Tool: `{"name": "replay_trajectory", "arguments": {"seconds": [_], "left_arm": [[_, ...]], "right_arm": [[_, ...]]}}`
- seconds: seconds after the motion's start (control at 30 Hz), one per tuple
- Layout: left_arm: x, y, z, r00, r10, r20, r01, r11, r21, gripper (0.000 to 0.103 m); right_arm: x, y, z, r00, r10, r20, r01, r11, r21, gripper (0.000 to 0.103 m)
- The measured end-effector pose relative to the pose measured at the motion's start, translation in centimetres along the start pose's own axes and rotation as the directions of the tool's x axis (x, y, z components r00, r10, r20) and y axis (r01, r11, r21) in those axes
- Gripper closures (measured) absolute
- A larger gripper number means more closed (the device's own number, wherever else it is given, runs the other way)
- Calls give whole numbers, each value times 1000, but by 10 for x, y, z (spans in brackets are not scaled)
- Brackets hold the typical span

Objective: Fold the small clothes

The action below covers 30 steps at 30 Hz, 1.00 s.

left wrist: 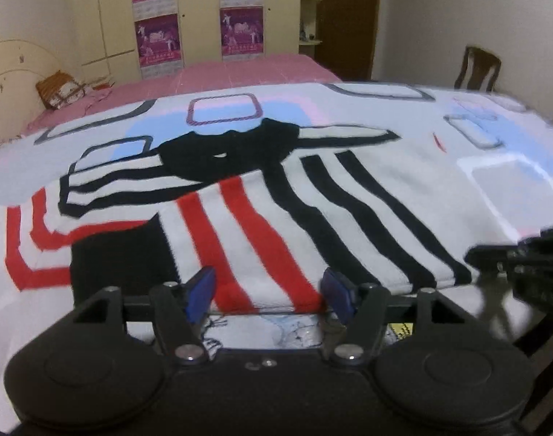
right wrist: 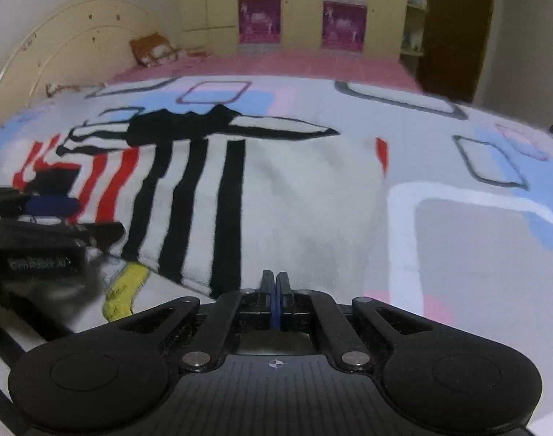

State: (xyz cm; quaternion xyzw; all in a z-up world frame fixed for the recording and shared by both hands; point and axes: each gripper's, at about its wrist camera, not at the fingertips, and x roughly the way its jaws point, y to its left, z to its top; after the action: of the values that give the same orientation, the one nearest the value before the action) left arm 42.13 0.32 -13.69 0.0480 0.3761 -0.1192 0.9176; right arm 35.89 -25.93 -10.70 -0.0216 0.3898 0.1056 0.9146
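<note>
While my left tongs (left wrist: pixel 271 292) gape empty over the striped shirt's (left wrist: pixel 276 218) near hem, my right tongs (right wrist: pixel 275 299) sit pinched shut, holding nothing, just beside it

Both the left gripper (left wrist: pixel 270 290) and the right gripper (right wrist: pixel 275 292) are made of black plastic, with blue pads (left wrist: pixel 200 287), round black knobs and shiny silver screws
</note>
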Motion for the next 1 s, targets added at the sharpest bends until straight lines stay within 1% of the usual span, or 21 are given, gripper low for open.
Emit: {"name": "replay_trajectory", "arguments": {"seconds": [0.07,0.1,0.17,0.2,0.23,0.27,0.33,0.37,0.43,0.47,0.57,0.6,0.63,0.67,0.7,0.77,0.87,0.9,0.93,0.97,1.0], "left_arm": [[-5,6,3,1000,22,8,-22,1000,9,39],[-9,8,4,999,30,23,-31,999,11,39],[-10,12,7,999,13,38,-12,1000,-8,36],[-7,13,8,999,14,30,-14,1000,-12,36],[-5,15,8,999,25,22,-25,1000,-14,37],[-2,20,6,999,42,13,-42,999,-17,36],[4,34,0,998,63,-10,-64,998,-29,30],[4,44,-2,999,44,-7,-44,998,-53,30],[-1,53,-1,1000,28,-9,-29,997,-69,30],[-4,54,0,1000,29,-2,-29,997,-74,30],[-10,52,0,999,28,30,-26,998,-65,33],[-6,49,-1,1000,26,16,-25,999,-47,33],[-2,47,-3,1000,29,-6,-29,999,-37,31],[0,48,-4,1000,25,-5,-25,999,-36,30],[2,50,-3,1000,21,-8,-21,999,-40,29],[3,52,0,1000,16,-24,-17,999,-43,27],[2,52,2,999,13,-32,-14,999,-35,28],[2,53,2,999,10,-33,-11,999,-36,27],[1,54,2,999,7,-34,-9,999,-37,24],[1,56,2,999,8,-35,-9,999,-40,20],[1,57,1,999,16,-38,-17,999,-41,9]], "right_arm": [[-6,3,7,1000,-22,-12,22,1000,-1,103],[-11,3,11,1000,-16,13,16,1000,10,103],[-17,5,17,998,13,61,-15,999,41,103],[-16,8,19,998,27,57,-30,998,52,86],[-12,9,19,998,35,43,-37,998,60,47],[-8,11,17,999,27,36,-29,998,60,34],[6,10,3,1000,-9,-17,10,1000,30,34],[2,8,-3,1000,2,15,-2,1000,18,37],[-8,9,-3,1000,-14,9,14,1000,-11,58],[-13,8,0,1000,-13,18,13,1000,5,61],[-27,-2,8,995,-20,97,12,996,88,61],[-24,-3,10,996,-17,87,8,995,103,66],[-14,-4,10,999,-24,31,20,993,112,76],[-1,-4,7,999,-43,-27,46,993,112,77],[1,-4,6,999,-51,-7,51,993,111,77],[1,2,14,997,-72,-32,75,993,94,76],[0,7,17,995,-95,-37,98,991,95,76],[-2,9,18,994,-108,-31,110,989,100,76],[-4,11,19,992,-121,-26,123,987,107,71],[-6,12,19,991,-133,-22,134,985,113,59],[-11,14,17,991,-136,-18,137,984,113,29]]}}
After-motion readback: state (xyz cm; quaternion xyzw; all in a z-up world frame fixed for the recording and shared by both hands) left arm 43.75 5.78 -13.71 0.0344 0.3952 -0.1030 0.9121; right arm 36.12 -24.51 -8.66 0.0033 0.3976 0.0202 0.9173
